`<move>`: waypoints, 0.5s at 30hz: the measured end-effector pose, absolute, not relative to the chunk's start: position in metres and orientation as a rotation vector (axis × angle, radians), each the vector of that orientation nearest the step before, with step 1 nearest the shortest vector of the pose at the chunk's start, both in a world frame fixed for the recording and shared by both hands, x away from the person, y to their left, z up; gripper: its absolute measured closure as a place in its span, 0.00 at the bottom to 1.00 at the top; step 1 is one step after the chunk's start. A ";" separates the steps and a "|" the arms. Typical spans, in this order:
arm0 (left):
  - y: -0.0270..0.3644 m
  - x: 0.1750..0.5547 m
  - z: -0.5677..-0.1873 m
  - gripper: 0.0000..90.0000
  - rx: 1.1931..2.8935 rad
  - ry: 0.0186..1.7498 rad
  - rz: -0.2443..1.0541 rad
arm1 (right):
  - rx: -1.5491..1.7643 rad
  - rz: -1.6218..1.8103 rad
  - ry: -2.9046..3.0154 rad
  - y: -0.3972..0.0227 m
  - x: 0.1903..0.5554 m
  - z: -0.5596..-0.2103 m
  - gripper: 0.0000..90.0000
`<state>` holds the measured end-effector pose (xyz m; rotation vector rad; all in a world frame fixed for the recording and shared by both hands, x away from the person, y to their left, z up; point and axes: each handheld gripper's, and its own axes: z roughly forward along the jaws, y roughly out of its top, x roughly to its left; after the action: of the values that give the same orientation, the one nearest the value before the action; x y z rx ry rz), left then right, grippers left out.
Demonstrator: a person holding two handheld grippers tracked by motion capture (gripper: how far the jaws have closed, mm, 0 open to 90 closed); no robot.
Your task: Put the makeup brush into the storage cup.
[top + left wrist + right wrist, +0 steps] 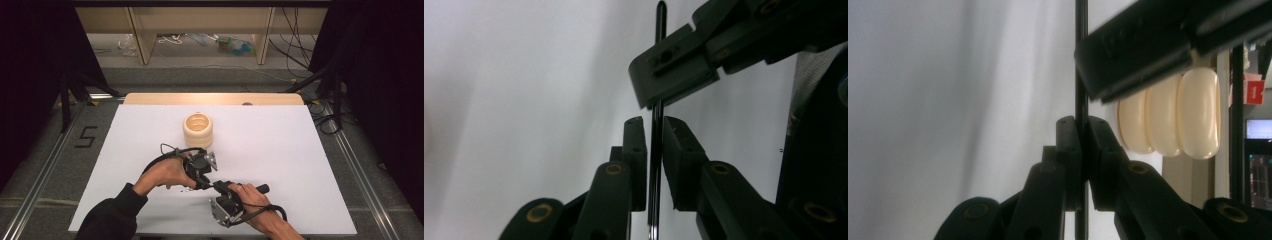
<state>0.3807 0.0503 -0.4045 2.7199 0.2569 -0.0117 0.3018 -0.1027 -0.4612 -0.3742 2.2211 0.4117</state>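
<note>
High view: low in the frame's centre, the left gripper (206,184) and right gripper (223,187) meet tip to tip over the white board (300,165); a cream ridged holder (198,130) stands above them. Left gripper view: the thin black rod (655,165) runs vertically between slightly parted jaws, the other gripper crossing it at upper right. Right gripper view: jaws pinch the rod (1081,60), its long axis vertical.

The person wears a black long sleeve (112,212) on the left arm. Each hand-held gripper, left (202,172) and right (222,192), is black with linked jaws, brass-coloured pivot pins, a grey three-cornered plate and a trailing black cable (167,152).
</note>
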 end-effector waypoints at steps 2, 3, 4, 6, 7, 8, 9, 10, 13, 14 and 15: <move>0.054 0.381 -0.402 0.75 2.664 0.286 -0.018 | -0.361 0.421 2.222 -0.106 0.305 -0.459 0.95; 0.055 0.379 -0.401 0.72 2.620 0.320 -0.020 | -0.337 0.432 2.230 -0.109 0.306 -0.458 0.95; 0.058 0.380 -0.398 0.67 2.600 0.297 -0.002 | -0.312 0.442 2.226 -0.112 0.307 -0.457 0.95; 0.063 0.381 -0.395 0.60 2.546 0.283 0.014 | -0.327 0.469 2.213 -0.118 0.313 -0.453 0.95; 0.065 0.381 -0.394 0.56 2.521 0.273 0.015 | -0.303 0.486 2.246 -0.123 0.315 -0.452 0.95; 0.068 0.381 -0.394 0.52 2.477 0.259 0.013 | -0.272 0.499 2.259 -0.126 0.315 -0.452 0.95; 0.071 0.381 -0.395 0.49 2.423 0.254 0.012 | -0.212 0.514 2.261 -0.130 0.314 -0.452 0.95; 0.075 0.382 -0.396 0.48 2.404 0.243 0.014 | -0.232 0.534 2.268 -0.133 0.317 -0.450 0.95; 0.087 0.381 -0.400 0.41 2.318 0.262 0.082 | -0.172 0.594 2.282 -0.143 0.318 -0.446 0.95; 0.092 0.383 -0.401 0.39 2.271 0.239 0.126 | -0.156 0.615 2.285 -0.146 0.318 -0.445 0.95; 0.093 0.381 -0.402 0.37 2.248 0.263 0.120 | -0.175 0.638 2.281 -0.149 0.322 -0.442 0.95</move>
<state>0.3814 0.0932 -0.4020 2.2476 0.2629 0.1201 0.3219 -0.1494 -0.4423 -0.1753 2.2811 0.6376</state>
